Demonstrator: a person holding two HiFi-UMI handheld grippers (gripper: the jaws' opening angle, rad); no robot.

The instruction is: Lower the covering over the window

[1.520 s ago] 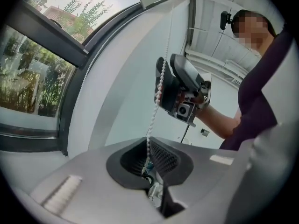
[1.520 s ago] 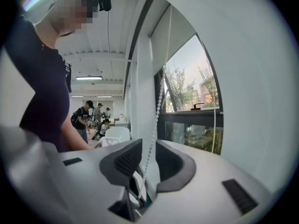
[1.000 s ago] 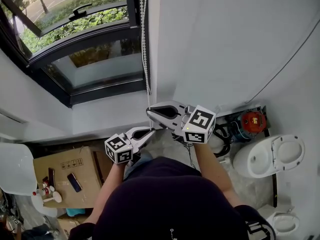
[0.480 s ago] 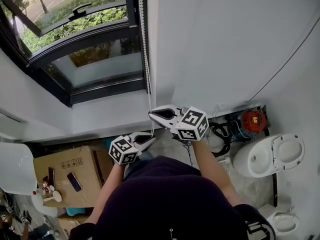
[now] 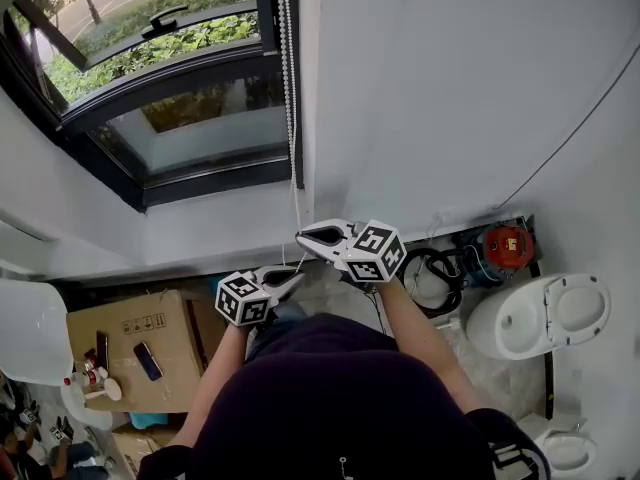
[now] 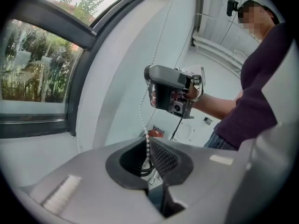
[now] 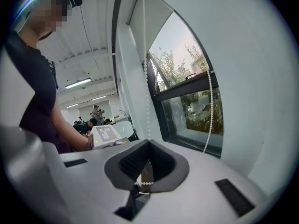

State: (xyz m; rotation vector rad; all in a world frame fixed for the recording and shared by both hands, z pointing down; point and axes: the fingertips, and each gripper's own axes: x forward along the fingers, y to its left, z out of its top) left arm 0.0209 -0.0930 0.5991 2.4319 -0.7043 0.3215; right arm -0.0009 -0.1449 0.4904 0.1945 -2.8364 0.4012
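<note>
Bead chain (image 5: 291,88) is clamped by right gripper (image 5: 301,236) and left gripper (image 5: 297,272); window (image 5: 200,133) isn't covered yet, so most pulling's probably left.

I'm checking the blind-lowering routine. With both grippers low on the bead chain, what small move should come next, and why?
Probably open the left gripper and lift it to re-grip the bead chain higher, while the right gripper holds on. Both are clamped low, by the sill, and the window shows no covering yet.
</note>
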